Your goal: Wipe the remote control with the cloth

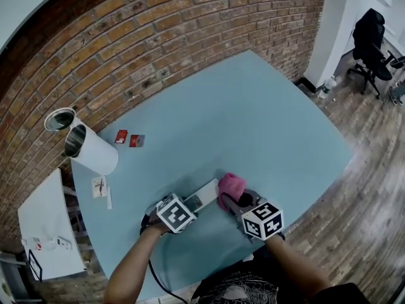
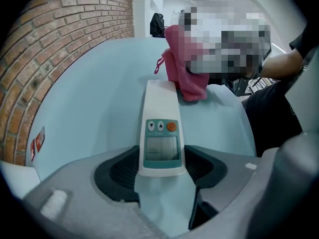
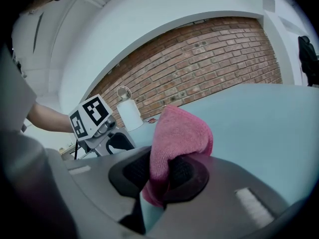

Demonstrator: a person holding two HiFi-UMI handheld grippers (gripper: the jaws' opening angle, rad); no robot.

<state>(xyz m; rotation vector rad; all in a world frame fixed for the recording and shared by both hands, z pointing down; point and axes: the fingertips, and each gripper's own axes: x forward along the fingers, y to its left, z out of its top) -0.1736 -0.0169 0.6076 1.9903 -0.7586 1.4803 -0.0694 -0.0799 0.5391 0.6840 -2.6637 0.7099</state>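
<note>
Table; left claw grips remote; right claw, cloth.

Brick wall, wood floor, black office chair

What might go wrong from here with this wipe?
The left gripper grips the remote control only at its near end, so pressure from the cloth at the far end may twist it loose. The right gripper pinches just a fold of cloth, which might drag out. The orange button could get pressed.
</note>
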